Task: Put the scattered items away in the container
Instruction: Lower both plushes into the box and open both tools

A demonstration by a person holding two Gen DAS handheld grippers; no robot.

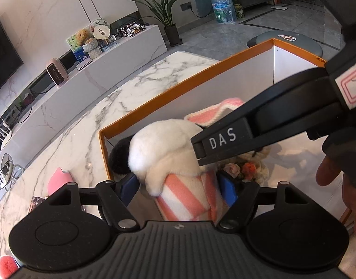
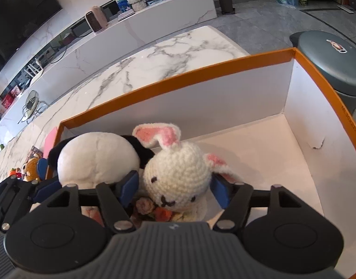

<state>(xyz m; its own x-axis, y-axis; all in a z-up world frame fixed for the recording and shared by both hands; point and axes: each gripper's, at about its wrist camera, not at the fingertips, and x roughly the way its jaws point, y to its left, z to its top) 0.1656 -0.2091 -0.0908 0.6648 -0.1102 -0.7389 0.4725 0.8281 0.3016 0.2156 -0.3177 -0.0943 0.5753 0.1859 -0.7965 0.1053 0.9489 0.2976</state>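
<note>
We hold two soft toys low inside the orange-rimmed box (image 2: pixel 178 88), because that is where the scattered things belong. Our left gripper (image 1: pixel 178 186) clamps a plush panda (image 1: pixel 164 153) by its pink-and-white striped body, its white head leaning over the box's near-left corner. Our right gripper (image 2: pixel 175 186) clasps the crocheted rabbit (image 2: pixel 178 169) at the sides of its head; the rabbit's base, with its small knitted flowers, seems to rest on the box floor, so letting go should be safe. The two toys touch, crowded into the left end. The right half of the box floor lies bare and gives free room, bounded by tall white walls we must lift clear of when withdrawing. Outside, on the marble counter (image 2: pixel 168 53) just beyond the left wall, a small orange plush (image 2: pixel 30 168) and a pink object (image 1: pixel 58 179) wait.
</note>
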